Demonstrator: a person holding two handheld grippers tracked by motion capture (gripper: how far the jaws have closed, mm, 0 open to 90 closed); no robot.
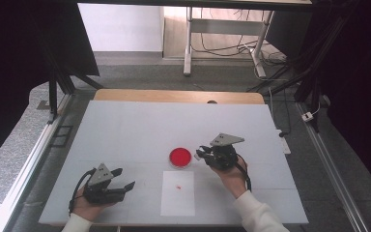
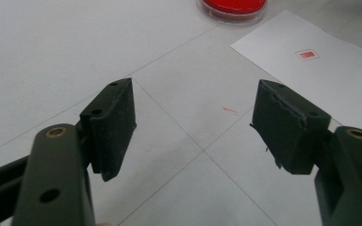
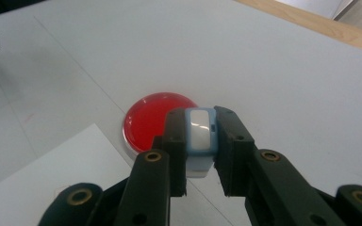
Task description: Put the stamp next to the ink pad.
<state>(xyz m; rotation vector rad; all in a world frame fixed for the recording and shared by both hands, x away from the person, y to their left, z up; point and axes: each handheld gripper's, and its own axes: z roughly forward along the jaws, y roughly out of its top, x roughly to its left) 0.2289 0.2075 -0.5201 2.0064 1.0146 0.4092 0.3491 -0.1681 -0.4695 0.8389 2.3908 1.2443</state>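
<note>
The stamp [image 3: 200, 136] is clamped between the right gripper's [image 1: 204, 153] fingers, at three o'clock of the red ink pad [image 1: 180, 157] and just beside it. The paper [image 1: 178, 193] at six o'clock already bears one red mark, so re-inking seems next. The left gripper [image 1: 125, 179] rests open, holding nothing.
</note>
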